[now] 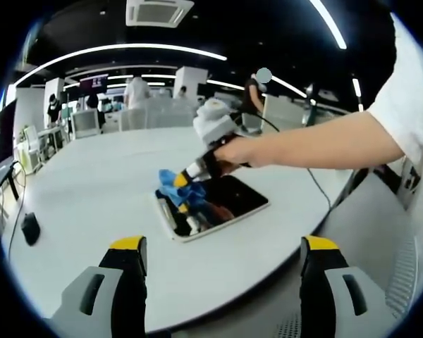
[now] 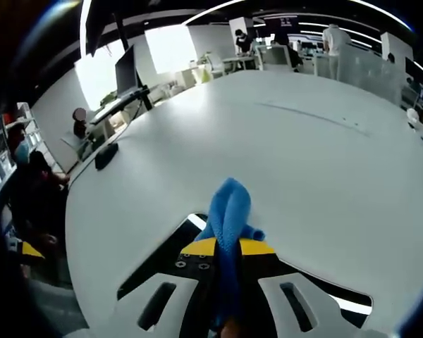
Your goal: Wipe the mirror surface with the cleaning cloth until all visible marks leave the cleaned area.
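Cloth (image 2: 229, 211) btwn right gripper (image 2: 228, 248) jaws, on mirror (image 1: 233, 201).

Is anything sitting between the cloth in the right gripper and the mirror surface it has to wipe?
Nothing visible does. The right gripper is shut on the blue cloth, which already rests on the mirror at its far-left end. The rest of the dark glass lies bare on the white table.

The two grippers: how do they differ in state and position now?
The left gripper is open and holds nothing; the right gripper is shut on the blue cloth. The left one hangs back at the table edge; the right one is over the mirror. Both have yellow-tipped jaws.
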